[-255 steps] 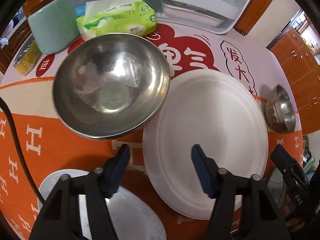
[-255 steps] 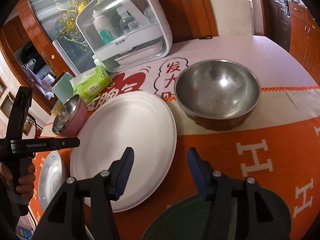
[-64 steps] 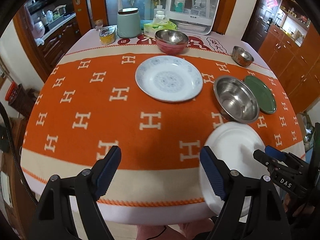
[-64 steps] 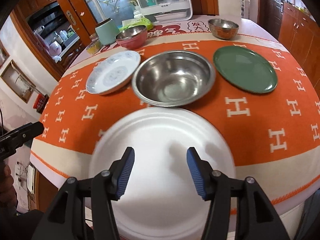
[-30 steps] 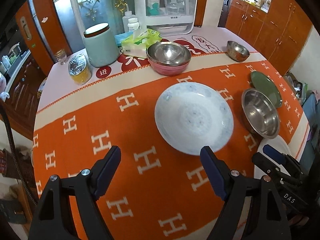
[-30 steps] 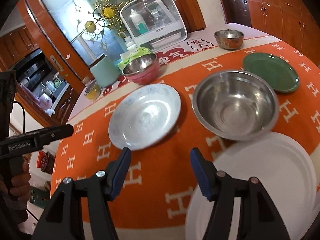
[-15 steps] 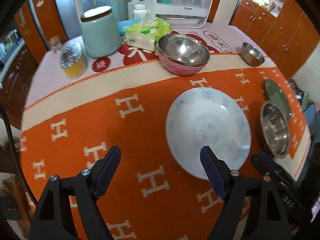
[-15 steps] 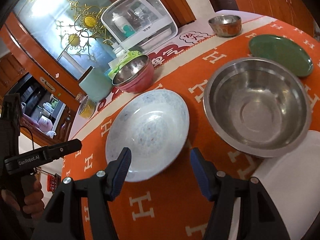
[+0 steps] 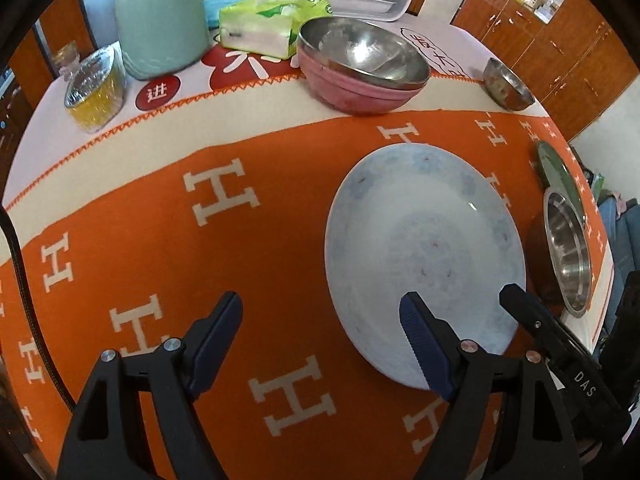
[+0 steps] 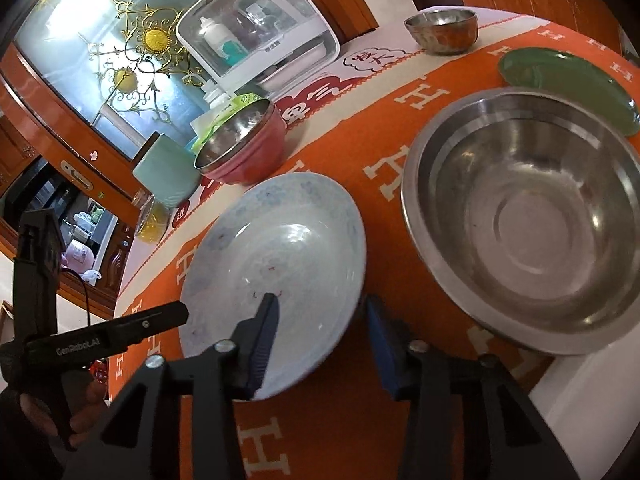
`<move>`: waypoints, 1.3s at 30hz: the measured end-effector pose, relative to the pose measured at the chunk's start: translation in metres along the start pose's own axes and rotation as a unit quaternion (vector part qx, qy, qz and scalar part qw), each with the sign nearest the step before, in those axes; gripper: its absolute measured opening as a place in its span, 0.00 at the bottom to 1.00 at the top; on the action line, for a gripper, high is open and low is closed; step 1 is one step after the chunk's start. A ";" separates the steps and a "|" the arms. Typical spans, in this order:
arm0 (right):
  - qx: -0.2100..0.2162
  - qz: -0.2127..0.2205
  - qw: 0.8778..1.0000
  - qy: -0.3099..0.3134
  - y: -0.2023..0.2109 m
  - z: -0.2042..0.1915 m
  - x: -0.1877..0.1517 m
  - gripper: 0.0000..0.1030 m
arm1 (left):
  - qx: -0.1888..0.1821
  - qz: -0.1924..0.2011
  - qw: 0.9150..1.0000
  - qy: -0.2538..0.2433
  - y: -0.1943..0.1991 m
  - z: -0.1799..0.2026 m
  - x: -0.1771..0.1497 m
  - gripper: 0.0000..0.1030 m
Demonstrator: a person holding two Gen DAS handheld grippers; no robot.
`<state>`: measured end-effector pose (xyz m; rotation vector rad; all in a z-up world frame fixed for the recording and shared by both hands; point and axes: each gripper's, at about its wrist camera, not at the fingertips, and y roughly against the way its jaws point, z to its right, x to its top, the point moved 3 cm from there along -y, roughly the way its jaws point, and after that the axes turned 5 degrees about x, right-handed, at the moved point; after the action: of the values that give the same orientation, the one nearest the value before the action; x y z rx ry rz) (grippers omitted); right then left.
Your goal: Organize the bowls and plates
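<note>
A pale blue patterned plate [image 9: 424,256] [image 10: 276,276] lies on the orange cloth. My right gripper [image 10: 324,340] is open and straddles its near right rim, one finger over the plate, one outside. My left gripper [image 9: 320,344] is open and empty just left of the plate; its right finger overlaps the near rim in view. A large steel bowl [image 10: 528,216] [image 9: 568,248] sits right of the plate, a green plate [image 10: 568,88] [image 9: 558,172] behind it. A steel bowl nested in a pink bowl [image 9: 360,68] [image 10: 244,144] stands farther back. A white plate [image 10: 592,408] lies at the near right.
A small steel bowl [image 9: 506,88] [image 10: 442,30] sits at the far right. A green canister [image 9: 162,20], tissue pack [image 9: 272,20], jar of yellow contents [image 9: 94,88] and a white cabinet [image 10: 256,32] line the back of the table. The table edge is near me.
Both grippers have moved forward and down toward the pale blue plate. The right gripper's fingers now straddle its rim. Both stay open.
</note>
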<state>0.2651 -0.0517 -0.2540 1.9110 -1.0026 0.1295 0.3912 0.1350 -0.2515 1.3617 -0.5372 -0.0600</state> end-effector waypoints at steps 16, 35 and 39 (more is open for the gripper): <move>0.002 0.015 1.000 -0.005 -0.015 0.010 0.003 0.24 | -0.010 -0.006 1.000 -0.004 -0.024 0.008 0.002 0.47; 0.000 0.006 1.000 -0.011 -0.015 0.013 0.005 0.14 | -0.024 0.015 0.999 -0.033 -0.024 0.018 0.001 0.23; -0.002 0.000 1.000 -0.015 -0.015 0.012 0.003 0.13 | -0.019 0.014 0.999 -0.048 -0.021 0.019 -0.002 0.22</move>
<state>0.2736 -0.0601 -0.2694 1.9134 -1.0231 0.0989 0.3874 0.1137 -0.2700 1.3197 -0.6331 -0.1138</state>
